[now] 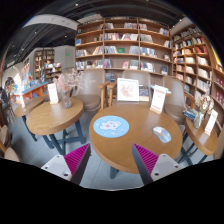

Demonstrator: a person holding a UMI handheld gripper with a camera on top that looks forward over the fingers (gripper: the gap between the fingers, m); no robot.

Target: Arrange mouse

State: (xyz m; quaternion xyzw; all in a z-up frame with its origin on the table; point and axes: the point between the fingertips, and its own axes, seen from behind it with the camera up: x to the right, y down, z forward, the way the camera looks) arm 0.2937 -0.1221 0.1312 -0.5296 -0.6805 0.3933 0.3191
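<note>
Bookshelves (125,45) full of books line the back of the room, running on along the right-hand wall, with pale ceiling panels above. Round wooden furniture fills the floor in front of them.

From the gripper view, the nearest round bench (125,145) lies just ahead of the hand-held gripper (112,160). Its two fingers stand well apart, holding nothing, each showing a magenta pad (76,158) on its inner face. On the bench top, ahead of the gap between the fingers, lies a round blue mouse mat (111,125) with a pale pattern. The mouse (162,133), small and light grey, sits to the right of the mat, apart from it, near the bench's right rim and beyond the right finger. It is not on the mat. Further back on the same bench stand two upright sign cards (128,89), one with a red mark and a white one beside it.

A second round bench (52,117) stands to the left, carrying a white card and a clear vase. Blue chair frames show under it.
</note>
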